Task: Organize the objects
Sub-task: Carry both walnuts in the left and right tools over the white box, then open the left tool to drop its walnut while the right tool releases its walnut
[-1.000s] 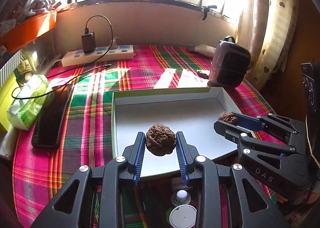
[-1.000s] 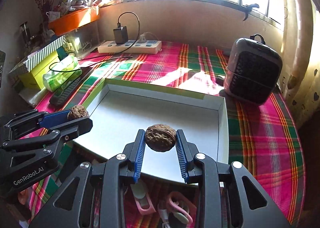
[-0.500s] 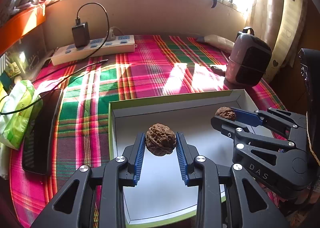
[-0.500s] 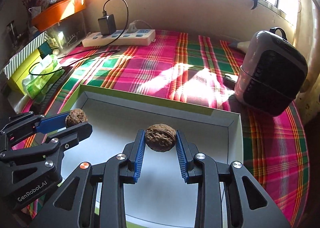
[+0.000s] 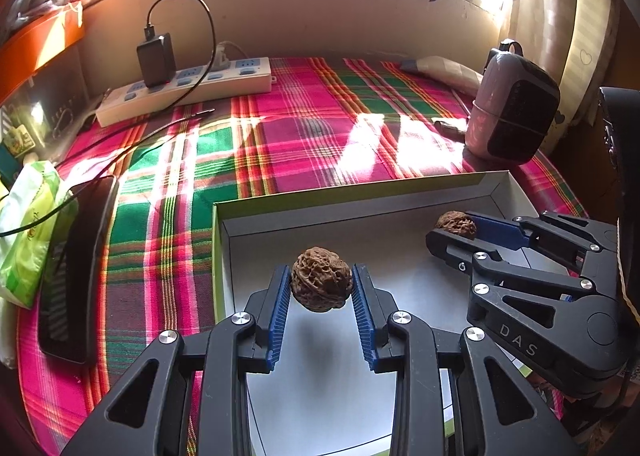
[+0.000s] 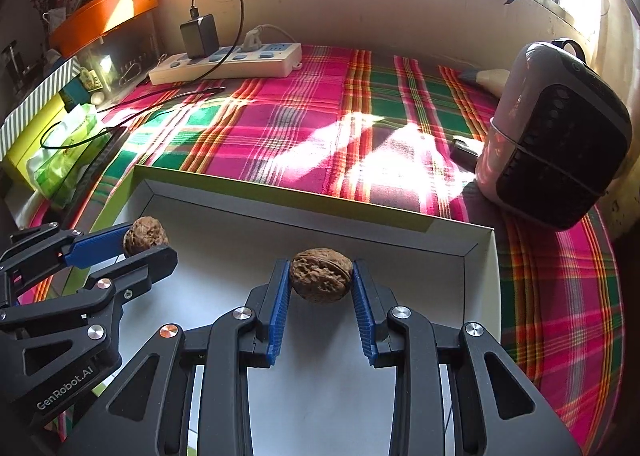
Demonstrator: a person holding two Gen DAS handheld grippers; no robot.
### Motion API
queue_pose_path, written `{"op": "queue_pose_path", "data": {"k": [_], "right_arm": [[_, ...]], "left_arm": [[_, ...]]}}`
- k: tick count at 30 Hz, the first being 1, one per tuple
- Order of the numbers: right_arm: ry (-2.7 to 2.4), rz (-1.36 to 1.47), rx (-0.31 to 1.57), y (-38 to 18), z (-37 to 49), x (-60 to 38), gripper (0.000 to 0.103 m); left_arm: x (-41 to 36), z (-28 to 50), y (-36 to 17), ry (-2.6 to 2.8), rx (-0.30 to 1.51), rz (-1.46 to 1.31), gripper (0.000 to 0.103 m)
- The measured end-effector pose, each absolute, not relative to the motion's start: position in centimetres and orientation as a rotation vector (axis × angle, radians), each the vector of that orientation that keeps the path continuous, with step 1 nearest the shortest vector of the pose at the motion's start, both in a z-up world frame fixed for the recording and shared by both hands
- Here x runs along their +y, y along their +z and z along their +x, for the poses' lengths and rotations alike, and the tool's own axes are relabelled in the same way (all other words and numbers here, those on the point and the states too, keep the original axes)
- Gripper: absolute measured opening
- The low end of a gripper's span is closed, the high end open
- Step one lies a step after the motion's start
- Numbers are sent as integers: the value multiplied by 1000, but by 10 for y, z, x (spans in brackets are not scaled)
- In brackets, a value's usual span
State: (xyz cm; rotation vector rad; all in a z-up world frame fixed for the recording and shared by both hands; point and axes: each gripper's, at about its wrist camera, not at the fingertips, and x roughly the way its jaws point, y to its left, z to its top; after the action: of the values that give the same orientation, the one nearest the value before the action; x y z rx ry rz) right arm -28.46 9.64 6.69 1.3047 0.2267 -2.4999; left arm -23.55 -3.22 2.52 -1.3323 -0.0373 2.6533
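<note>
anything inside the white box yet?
The white box shows only bare floor; nothing rests on it. Both walnuts hang above it, clamped in the jaws. The near floor is hidden by the grippers.

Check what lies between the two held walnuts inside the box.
Nothing: only bare white box floor separates the left tongs' walnut from the right tongs' walnut, seen in the right wrist view.
</note>
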Motion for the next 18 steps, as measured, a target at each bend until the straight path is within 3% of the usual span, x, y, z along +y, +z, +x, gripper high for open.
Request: {"op": "queue_pose_path", "data": {"k": [18], "right_arm": [[-2510,1324,233,63,-286,97,32]], "left_arm": [[-29,-239,20,2655,0,-1356,29]]}}
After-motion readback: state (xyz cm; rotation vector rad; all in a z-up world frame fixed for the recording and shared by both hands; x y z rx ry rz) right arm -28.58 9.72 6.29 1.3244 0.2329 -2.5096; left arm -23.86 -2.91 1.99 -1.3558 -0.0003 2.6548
